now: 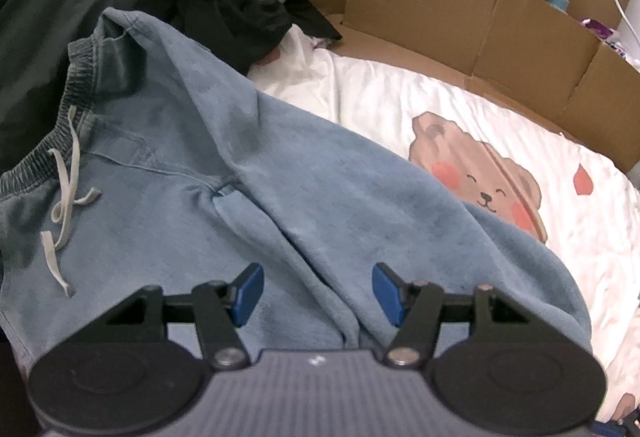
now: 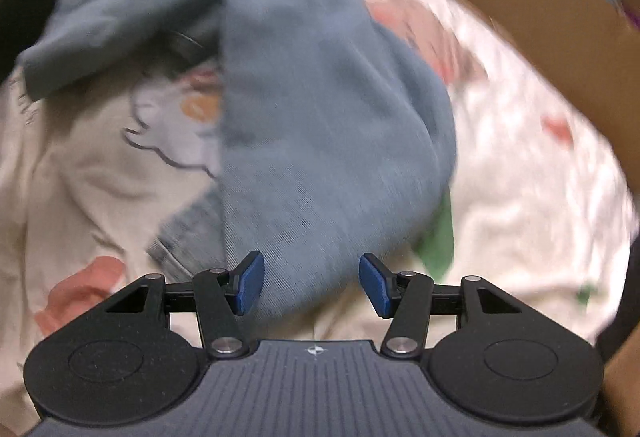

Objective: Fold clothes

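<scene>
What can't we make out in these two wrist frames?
- Blue sweatpants: leg ends hidden under the left gripper in the left wrist view.
- Dark clothes pile: too jumbled to tell items apart, left wrist view.
- Bedsheet prints: motion-blurred in the right wrist view.
- Green patch: mostly covered by the sweatpants, right wrist view.
- Whether the open right gripper touches cloth: blurred.

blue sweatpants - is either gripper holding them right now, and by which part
Neither. The left gripper and right gripper both stand open above the blue sweatpants, pads clear of the cloth.
</scene>
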